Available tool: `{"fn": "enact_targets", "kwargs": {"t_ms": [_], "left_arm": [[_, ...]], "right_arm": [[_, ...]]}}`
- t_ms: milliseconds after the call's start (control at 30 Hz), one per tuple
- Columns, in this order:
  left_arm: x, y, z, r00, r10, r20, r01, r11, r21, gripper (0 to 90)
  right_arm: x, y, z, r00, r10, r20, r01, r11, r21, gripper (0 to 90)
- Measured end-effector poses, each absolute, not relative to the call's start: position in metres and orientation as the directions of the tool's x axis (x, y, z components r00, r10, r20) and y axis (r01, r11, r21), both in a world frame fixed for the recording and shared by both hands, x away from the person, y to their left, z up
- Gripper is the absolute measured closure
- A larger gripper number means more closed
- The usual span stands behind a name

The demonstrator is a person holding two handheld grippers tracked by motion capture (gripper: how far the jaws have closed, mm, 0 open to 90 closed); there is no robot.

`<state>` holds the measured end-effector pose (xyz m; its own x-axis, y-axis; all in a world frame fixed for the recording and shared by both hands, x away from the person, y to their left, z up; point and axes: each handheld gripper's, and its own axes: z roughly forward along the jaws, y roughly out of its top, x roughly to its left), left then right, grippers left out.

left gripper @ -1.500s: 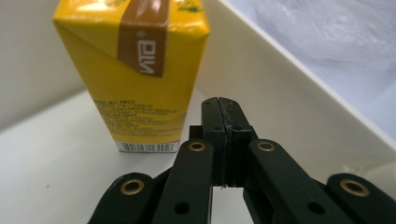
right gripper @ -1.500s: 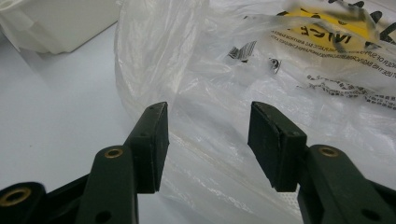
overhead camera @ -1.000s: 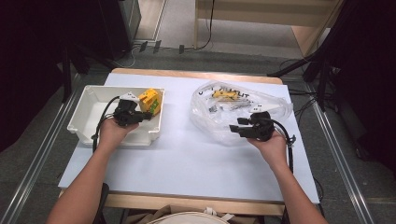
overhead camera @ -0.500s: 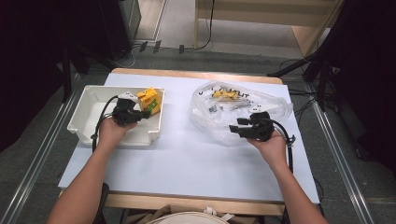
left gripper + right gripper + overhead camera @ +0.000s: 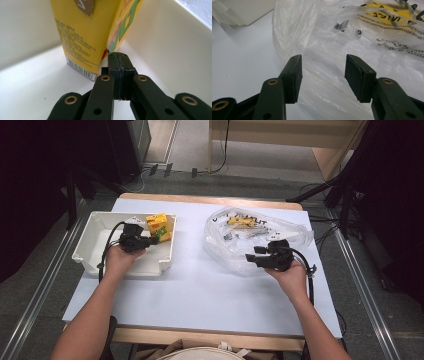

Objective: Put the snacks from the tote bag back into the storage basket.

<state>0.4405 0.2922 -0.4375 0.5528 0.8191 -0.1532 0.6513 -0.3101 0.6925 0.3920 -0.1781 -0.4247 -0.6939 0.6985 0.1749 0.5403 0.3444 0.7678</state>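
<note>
A: Left gripper (image 5: 118,72) inside the white tray (image 5: 95,247), jaws clenched together on nothing, tips just beside the lower corner of the yellow carton (image 5: 85,37). Carton upright in the tray's far right corner.

B: Any shift over the last second?

A: Barely; carton and both hands much as a second ago (a pause, by the look). Suggests carton delivered, next item pending.

B: Right gripper (image 5: 323,76)?

A: Released, jaws apart, poised at the near edge of the clear plastic bag (image 5: 342,50), film between them but unpinched. More yellow packaging (image 5: 241,221) inside the bag.

Two black handheld grippers, bare forearms

The left gripper (image 5: 152,240) and right gripper (image 5: 256,255) have black fingers (image 5: 292,77), brass-ringed pivots and trailing black cables.
</note>
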Motion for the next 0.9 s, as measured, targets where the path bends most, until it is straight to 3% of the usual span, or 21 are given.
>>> {"fn": "enact_targets", "kwargs": {"t_ms": [900], "left_arm": [[0.449,0.303,-0.439,0.479,0.86,-0.175,0.684,-0.241,0.689,90.0]], "right_arm": [[0.393,-0.18,-0.426,-0.692,0.7,0.177,0.543,0.342,0.767,49.2]]}}
